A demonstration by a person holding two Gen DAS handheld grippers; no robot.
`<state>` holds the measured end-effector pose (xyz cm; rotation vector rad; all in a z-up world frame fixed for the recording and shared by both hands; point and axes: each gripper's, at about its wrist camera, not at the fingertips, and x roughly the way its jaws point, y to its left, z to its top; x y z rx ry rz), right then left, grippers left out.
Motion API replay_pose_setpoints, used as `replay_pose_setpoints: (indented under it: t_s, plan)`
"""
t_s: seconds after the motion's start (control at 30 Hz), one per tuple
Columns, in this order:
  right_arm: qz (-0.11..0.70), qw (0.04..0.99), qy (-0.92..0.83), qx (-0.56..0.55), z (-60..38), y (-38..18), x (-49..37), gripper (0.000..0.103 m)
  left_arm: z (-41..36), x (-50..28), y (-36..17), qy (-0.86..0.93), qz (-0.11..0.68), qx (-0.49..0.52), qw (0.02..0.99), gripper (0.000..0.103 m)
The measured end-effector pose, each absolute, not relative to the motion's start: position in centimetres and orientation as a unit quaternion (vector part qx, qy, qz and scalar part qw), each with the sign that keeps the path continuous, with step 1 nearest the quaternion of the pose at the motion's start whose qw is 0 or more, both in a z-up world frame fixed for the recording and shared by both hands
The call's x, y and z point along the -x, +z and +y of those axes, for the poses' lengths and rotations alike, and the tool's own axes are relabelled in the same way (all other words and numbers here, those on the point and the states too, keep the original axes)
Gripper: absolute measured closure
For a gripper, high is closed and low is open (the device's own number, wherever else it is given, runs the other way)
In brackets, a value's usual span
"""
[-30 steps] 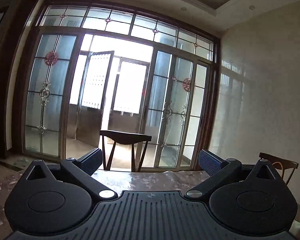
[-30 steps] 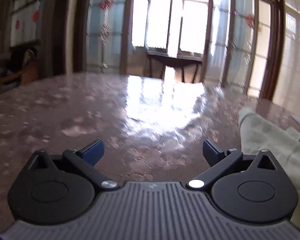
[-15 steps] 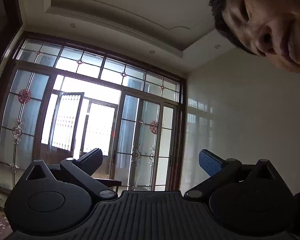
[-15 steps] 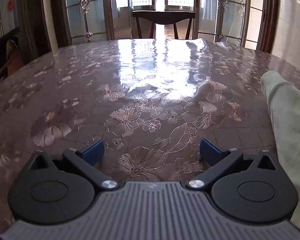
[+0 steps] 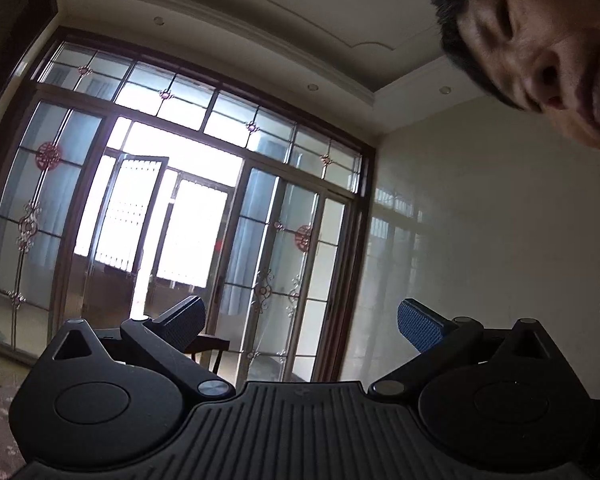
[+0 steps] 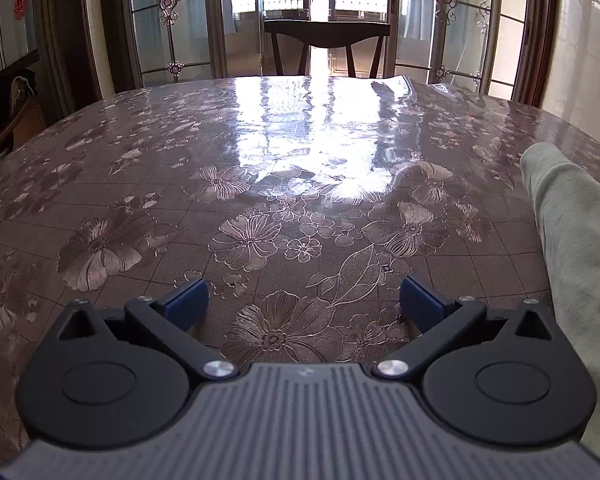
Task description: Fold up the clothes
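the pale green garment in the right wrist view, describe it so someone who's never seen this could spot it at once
Start at the table with its glossy brown flowered cover. Follow it to the right edge of the right wrist view: the pale green garment lies there, beside the right gripper. It is the only soft, plain, matte thing on that shiny patterned surface.
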<state>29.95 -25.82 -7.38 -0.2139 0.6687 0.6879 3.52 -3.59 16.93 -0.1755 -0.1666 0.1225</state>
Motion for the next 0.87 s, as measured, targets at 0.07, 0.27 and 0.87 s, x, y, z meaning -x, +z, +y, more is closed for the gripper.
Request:
replay_pose_setpoints:
  t_s: [0.07,0.27,0.87]
  plan:
    - [0.321,0.882,0.330,0.103,-25.9,-7.4,-29.9,0.000,-3.3,-4.9,16.2,0.067,-0.047,0.100,0.992,0.000]
    - [0.321,0.882,0.330,0.103,-25.8,-7.2,-30.1,0.000,-3.0,-5.5,15.1,0.054,-0.031,0.123,0.990,0.000]
    - [0.321,0.882,0.330,0.103,-25.8,-7.1,-30.1,0.000,-1.4,-5.0,14.4,0.038,-0.018,0.145,0.989,0.000]
